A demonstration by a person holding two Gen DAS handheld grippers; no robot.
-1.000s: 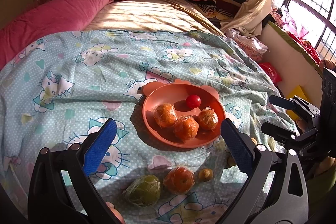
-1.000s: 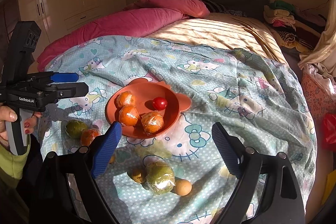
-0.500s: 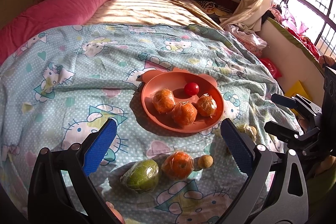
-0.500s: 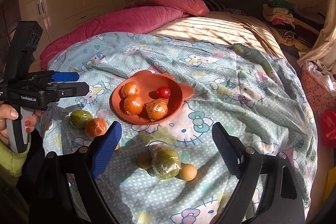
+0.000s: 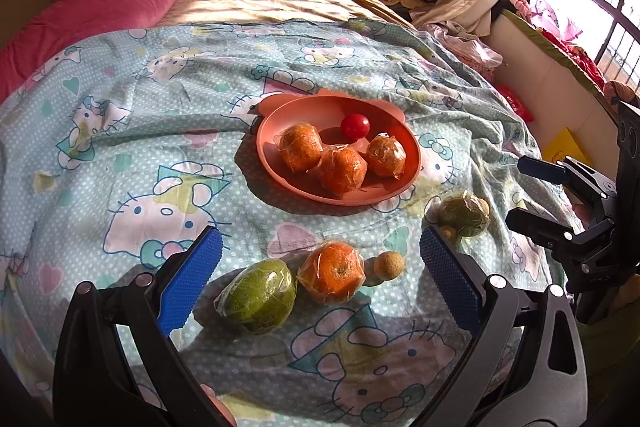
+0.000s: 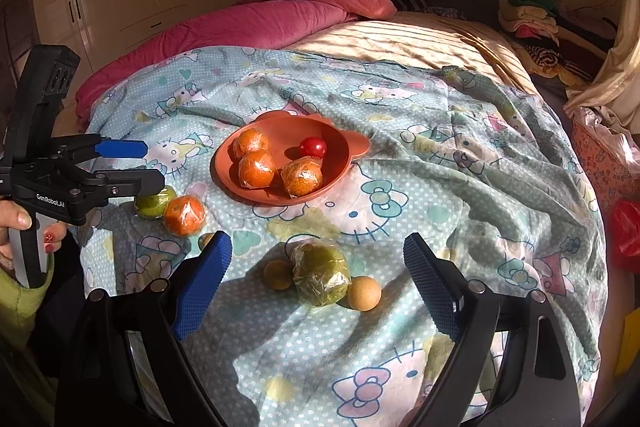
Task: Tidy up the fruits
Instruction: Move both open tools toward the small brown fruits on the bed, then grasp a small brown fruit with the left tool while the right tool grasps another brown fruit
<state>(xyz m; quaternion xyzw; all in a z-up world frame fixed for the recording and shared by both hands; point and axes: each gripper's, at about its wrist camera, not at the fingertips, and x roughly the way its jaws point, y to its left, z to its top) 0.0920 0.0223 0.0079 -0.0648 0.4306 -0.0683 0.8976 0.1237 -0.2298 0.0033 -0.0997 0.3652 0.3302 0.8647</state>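
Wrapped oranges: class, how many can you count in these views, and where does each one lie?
4. Three sit on the orange plate: left, middle, right. One lies on the bedsheet beside a green fruit. None seems hidden.

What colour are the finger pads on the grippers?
Blue textured pads on black fingers; clearest in the left wrist view.

My claw (image 6: 316, 283) gapes wide above the wrapped green fruit (image 6: 320, 279), which lies nearer me than the orange plate (image 6: 344, 163).
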